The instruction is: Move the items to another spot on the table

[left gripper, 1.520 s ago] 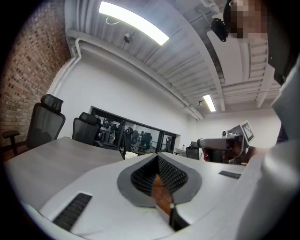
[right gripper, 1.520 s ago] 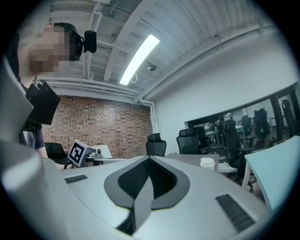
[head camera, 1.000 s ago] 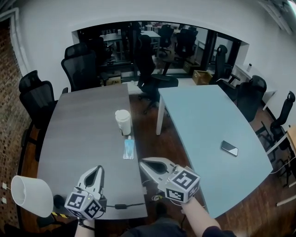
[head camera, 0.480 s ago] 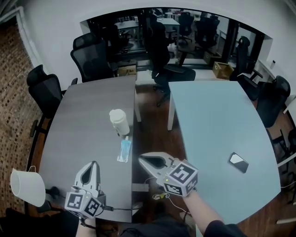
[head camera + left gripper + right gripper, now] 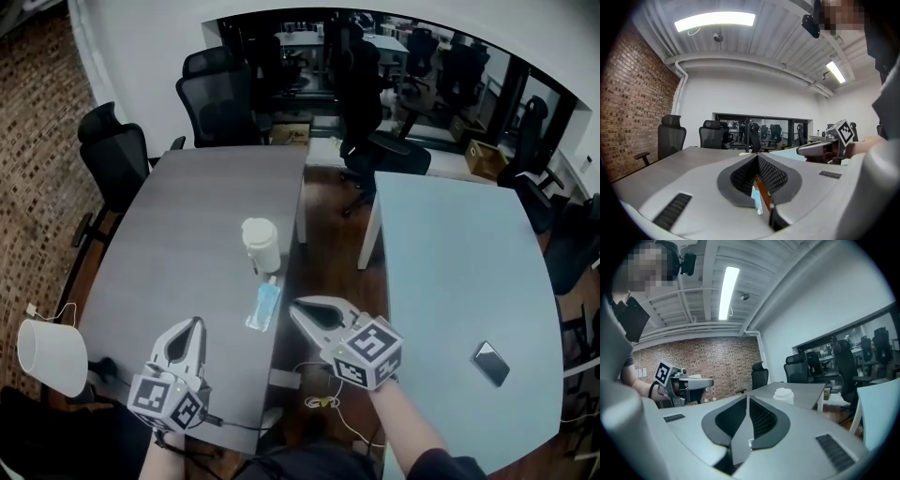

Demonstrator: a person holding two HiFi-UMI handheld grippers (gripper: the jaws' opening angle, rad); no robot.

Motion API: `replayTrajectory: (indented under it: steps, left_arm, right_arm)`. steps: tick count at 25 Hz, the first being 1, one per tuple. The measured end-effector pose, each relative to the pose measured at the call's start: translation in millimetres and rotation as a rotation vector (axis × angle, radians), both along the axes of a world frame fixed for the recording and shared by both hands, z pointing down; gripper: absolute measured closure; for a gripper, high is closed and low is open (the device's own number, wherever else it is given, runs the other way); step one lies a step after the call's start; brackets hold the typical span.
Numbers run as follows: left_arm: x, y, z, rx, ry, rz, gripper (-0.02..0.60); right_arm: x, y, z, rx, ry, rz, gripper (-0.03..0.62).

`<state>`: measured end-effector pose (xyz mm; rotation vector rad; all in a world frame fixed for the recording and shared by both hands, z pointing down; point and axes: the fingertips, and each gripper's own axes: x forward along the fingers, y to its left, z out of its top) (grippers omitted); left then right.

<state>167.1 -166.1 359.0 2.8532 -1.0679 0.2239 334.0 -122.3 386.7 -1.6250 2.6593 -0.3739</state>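
Note:
A white lidded cup [image 5: 261, 246] stands on the grey table [image 5: 178, 234] near its right edge. Just in front of it lies a small blue bottle [image 5: 265, 305] with a white cap. My right gripper [image 5: 294, 305] hovers over the gap between the tables, right beside the bottle. Its jaws have just been opening to a thin slit and nothing is between them. In the right gripper view the cup [image 5: 783, 393] shows past the right gripper [image 5: 746, 397]. My left gripper [image 5: 195, 323] is shut and empty over the table's near part. In the left gripper view the left gripper [image 5: 756, 155] points at the bottle [image 5: 756, 197].
A pale blue table [image 5: 469, 262] stands to the right with a phone [image 5: 491, 363] on it. A white lamp shade [image 5: 52, 356] sits at the grey table's near left corner, with a cable [image 5: 234, 422] along the near edge. Black office chairs [image 5: 220, 103] ring the far side.
The head view has swung left, so the tables sit further right in the picture. My right gripper has moved forward to beside the bottle. The left gripper has shifted a little forward.

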Motion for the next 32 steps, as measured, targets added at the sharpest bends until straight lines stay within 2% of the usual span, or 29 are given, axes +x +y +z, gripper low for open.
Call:
replayTrajectory:
  steps: [2, 4, 6, 10, 14, 18, 23, 32]
  left_arm:
    - [1, -8, 7, -0.012, 0.005, 0.003, 0.574]
    - [2, -17, 14, -0.029, 0.016, 0.009, 0.574]
    - [3, -26, 20, -0.049, 0.029, 0.020, 0.574]
    - [-4, -53, 36, -0.087, 0.049, 0.029, 0.574]
    - [-11, -75, 56, -0.128, 0.038, 0.048, 0.574]
    - [-9, -85, 73, -0.149, 0.025, 0.071, 0.574]
    - [-11, -91, 93, -0.175, 0.003, 0.075, 0.574]
    - [-26, -112, 114, -0.206, -0.020, 0.045, 0.574]
  right_arm:
    - [8, -16, 6, -0.007, 0.000, 0.042, 0.542]
    - [13, -33, 14, -0.027, -0.013, 0.058, 0.322]
    - [14, -50, 22, -0.046, -0.011, 0.056, 0.198]
    - [14, -86, 40, -0.057, 0.055, 0.067, 0.191]
    - [15, -126, 67, -0.035, 0.106, 0.112, 0.191]
    - [23, -157, 104, -0.065, 0.169, 0.135, 0.191]
    - [27, -183, 140, -0.109, 0.235, 0.110, 0.191]
    - [20, -219, 166, -0.116, 0.293, 0.056, 0.191]
